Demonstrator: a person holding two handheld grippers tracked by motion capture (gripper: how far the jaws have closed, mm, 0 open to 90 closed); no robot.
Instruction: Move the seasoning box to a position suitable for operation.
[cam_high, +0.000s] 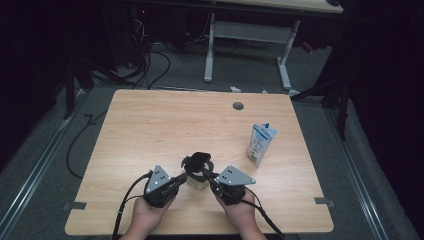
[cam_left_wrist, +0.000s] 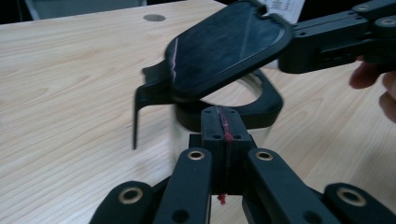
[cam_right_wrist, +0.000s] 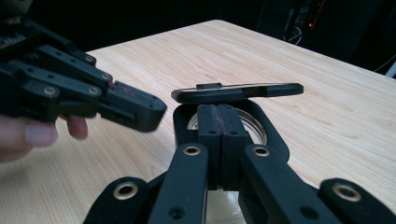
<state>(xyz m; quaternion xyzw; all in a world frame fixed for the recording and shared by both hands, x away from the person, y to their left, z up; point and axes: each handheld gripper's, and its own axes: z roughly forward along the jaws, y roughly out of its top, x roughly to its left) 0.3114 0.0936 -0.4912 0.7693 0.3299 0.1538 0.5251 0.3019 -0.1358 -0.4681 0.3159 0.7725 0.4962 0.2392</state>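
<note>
Lid-opening looks roughly half done, going by how things lie. A clear jar (cam_high: 198, 181) with a black collar (cam_left_wrist: 268, 100) stands upright near the front edge of the bench (cam_high: 165, 125), between the two hands. Its mouth faces up, and the mouth is already uncovered.

The flat black lid (cam_left_wrist: 224, 46) is lifted off the collar but not folded right back. In the left gripper view it slopes, with the low end by a small black tab on the collar's far side and the high end against the tip of the right tongs (cam_right_wrist: 222, 121). Its long axis runs from that tab up toward those tongs. In the right gripper view the lid is edge-on and looks almost level, just above the tips.

The right tongs are pressed together with nothing visible between them. They seem to prop the lid rather than pinch it. The left tongs (cam_left_wrist: 224, 126) are also together and empty, just beside the collar's near side.

What is left, I judge, is swinging the lid fully clear. A blue-and-white carton (cam_high: 261, 144) stands well apart to the right.
</note>
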